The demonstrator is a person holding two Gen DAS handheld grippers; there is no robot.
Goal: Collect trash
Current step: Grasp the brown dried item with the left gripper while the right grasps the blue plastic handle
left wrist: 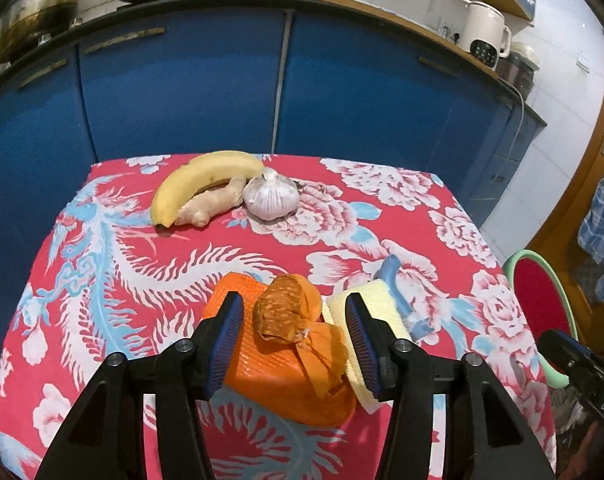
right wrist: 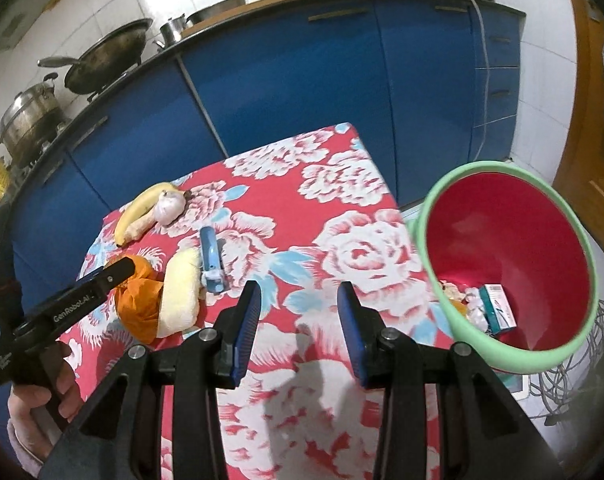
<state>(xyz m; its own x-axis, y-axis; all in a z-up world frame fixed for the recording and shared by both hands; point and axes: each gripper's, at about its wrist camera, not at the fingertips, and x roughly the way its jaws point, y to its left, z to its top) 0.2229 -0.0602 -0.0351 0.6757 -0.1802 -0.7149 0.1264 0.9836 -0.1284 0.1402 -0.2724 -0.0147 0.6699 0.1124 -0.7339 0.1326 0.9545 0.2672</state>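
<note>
near edge of the counter [right wrist: 342,248] crowded by an orange peel [left wrist: 286,312] on an orange sponge [left wrist: 270,364], yellow sponge [left wrist: 378,308] and blue peeler [left wrist: 398,300] touching alongside; banana [left wrist: 198,180], ginger [left wrist: 210,204], garlic [left wrist: 272,198] clustered far-left; bare cloth between, and toward the bin [right wrist: 434,216].

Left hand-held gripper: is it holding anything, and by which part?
Nothing is held. The left hand-held gripper stands open around the orange peel, its fingers clear of it. The right hand-held gripper is open and empty.
</note>
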